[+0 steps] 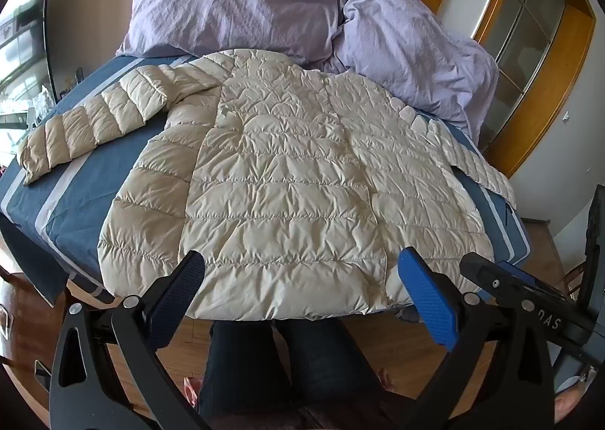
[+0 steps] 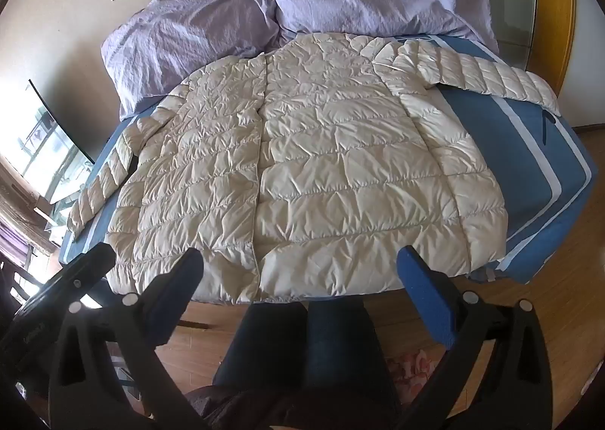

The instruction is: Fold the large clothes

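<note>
The bed [image 1: 68,218] fills most of what I see, its blue cover striped pale, with two lilac pillows [image 1: 234,2] heaped at the far end against the wall. Spread across it lies the jacket [image 1: 287,173], cream and quilted, lying flat with its hem at the near edge of the bed, just in front of my legs. One sleeve [image 1: 94,123] stretches out to my left over the cover; the other sleeve [image 2: 480,76] runs out to my right toward the bed's far corner.

My left gripper [image 1: 298,297] hangs above the hem with its jaws spread wide and nothing between them. My right gripper [image 2: 298,294] is the same: released, empty, tipped down at the hem and not touching the cloth.

I judge that folding has not begun; the jacket is only laid out ready. The next move, I think, is to take a sleeve near its cuff and bring it across the body, and puffy slick fabric like this calls for a deep pinch so it does not slide free.
</note>
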